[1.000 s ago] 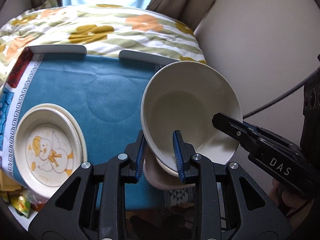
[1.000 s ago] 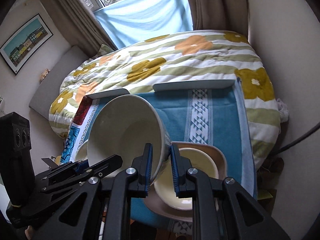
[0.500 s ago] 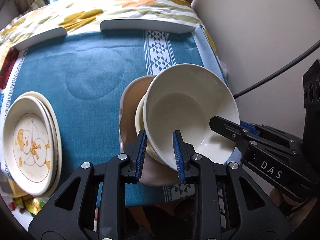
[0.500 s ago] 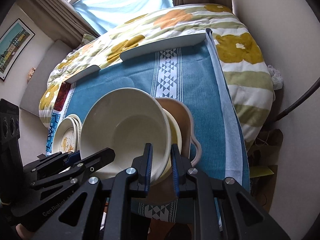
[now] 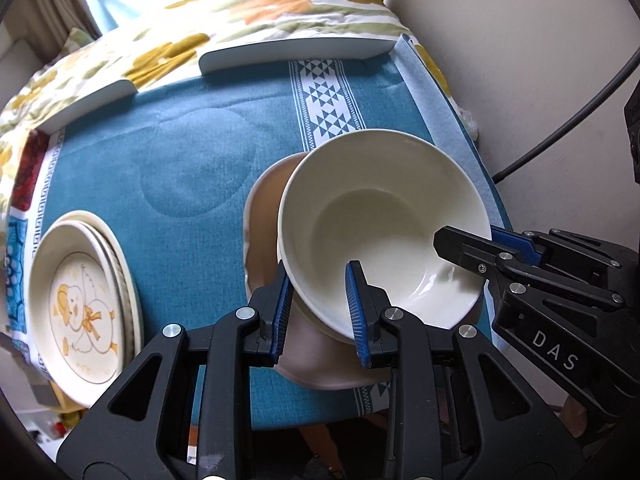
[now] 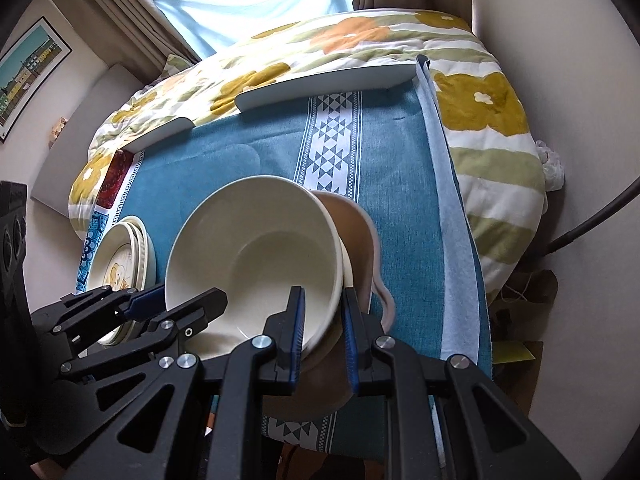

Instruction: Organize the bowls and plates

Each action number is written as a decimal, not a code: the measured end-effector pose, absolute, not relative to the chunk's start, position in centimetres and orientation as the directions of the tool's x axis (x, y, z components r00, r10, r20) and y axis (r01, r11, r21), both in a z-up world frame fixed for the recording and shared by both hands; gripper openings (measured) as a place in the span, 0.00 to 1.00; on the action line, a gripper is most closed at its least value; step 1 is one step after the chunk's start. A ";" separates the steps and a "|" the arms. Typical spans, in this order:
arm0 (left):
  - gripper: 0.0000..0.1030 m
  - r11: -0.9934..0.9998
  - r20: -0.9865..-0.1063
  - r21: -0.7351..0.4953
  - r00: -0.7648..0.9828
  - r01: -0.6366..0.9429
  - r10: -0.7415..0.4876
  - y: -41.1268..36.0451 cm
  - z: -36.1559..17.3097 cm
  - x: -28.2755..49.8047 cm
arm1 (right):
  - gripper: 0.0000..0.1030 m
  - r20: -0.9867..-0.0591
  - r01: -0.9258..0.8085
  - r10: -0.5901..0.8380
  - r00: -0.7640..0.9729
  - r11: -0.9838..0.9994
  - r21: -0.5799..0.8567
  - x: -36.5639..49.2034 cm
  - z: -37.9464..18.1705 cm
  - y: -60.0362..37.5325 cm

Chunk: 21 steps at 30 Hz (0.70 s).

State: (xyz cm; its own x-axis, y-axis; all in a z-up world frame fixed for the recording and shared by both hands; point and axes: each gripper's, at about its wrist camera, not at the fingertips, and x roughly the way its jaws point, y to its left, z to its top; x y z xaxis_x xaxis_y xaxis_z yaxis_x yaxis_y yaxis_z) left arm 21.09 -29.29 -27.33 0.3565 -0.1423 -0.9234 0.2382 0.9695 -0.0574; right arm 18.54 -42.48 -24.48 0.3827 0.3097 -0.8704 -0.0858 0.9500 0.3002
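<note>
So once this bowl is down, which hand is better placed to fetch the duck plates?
Left, likely: the duck plates lie beside the left gripper, while the right gripper grips the far rim of the cream bowl.

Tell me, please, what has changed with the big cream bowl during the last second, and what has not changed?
The cream bowl came down from a raised, tilted pose to sit level in the dishes on the tan plate. Nothing was taken or let go: the left tool and right tool still clamp its rim on opposite sides. The duck plates and blue cloth stayed as they were.
</note>
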 end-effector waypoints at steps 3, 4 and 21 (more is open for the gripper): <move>0.23 0.969 -0.924 -0.040 0.361 0.242 -0.128 -29.4 -27.3 20.9 | 0.16 -0.871 -0.089 0.307 0.383 0.951 0.296 18.4 -24.5 -42.5; 0.23 0.969 -0.924 -0.036 0.361 0.243 -0.125 -29.4 -27.3 20.9 | 0.16 -0.872 -0.087 0.306 0.382 0.951 0.296 18.4 -24.5 -42.5; 0.23 0.971 -0.922 0.016 0.379 0.240 -0.079 -29.7 -27.5 20.7 | 0.16 -0.881 -0.126 0.263 0.394 0.965 0.232 18.0 -24.0 -41.7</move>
State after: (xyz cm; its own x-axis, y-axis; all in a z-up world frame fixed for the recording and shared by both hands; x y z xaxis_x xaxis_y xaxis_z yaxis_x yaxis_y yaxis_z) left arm 20.66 -29.74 -27.53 0.3786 -0.0786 -0.9222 0.2397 0.9707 0.0157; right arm 17.96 -41.72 -24.03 0.3937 0.2631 -0.8808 -0.1259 0.9646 0.2318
